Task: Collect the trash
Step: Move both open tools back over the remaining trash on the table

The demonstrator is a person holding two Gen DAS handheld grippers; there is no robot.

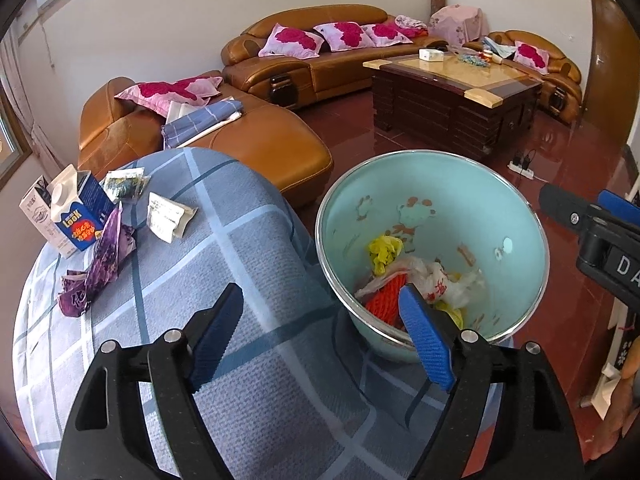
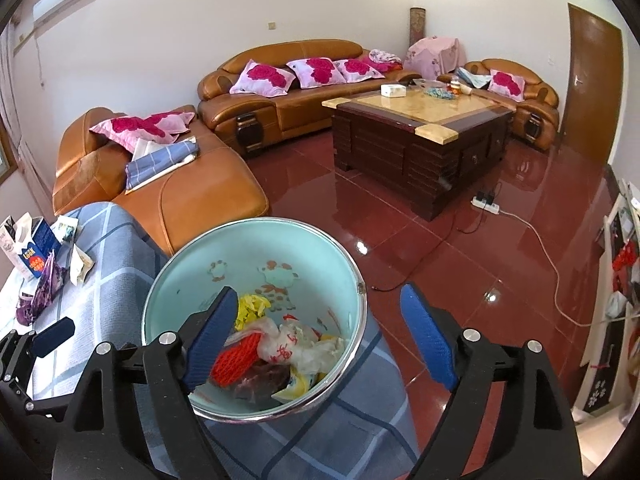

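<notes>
A pale green bin (image 1: 460, 208) (image 2: 192, 280) stands by the table covered in a blue checked cloth (image 1: 224, 248) (image 2: 104, 272). It holds a red net (image 2: 236, 360), a white bag (image 2: 292, 352) and a yellow wrapper (image 1: 384, 252). On the cloth lie a blue milk carton (image 1: 76, 212) (image 2: 34, 252), a purple wrapper (image 1: 104, 260) (image 2: 46, 292), a white paper packet (image 1: 168, 216) and a small foil packet (image 1: 126, 184). My left gripper (image 1: 320, 312) is open and empty at the table edge by the bin rim. My right gripper (image 2: 318, 304) is open and empty above the bin.
A brown leather sofa (image 2: 280, 88) with pink cushions runs along the wall, with a chaise (image 1: 256, 148) close behind the table. A dark wooden coffee table (image 2: 424, 136) stands on the red tiled floor. A power strip and cable (image 2: 486, 204) lie on the floor.
</notes>
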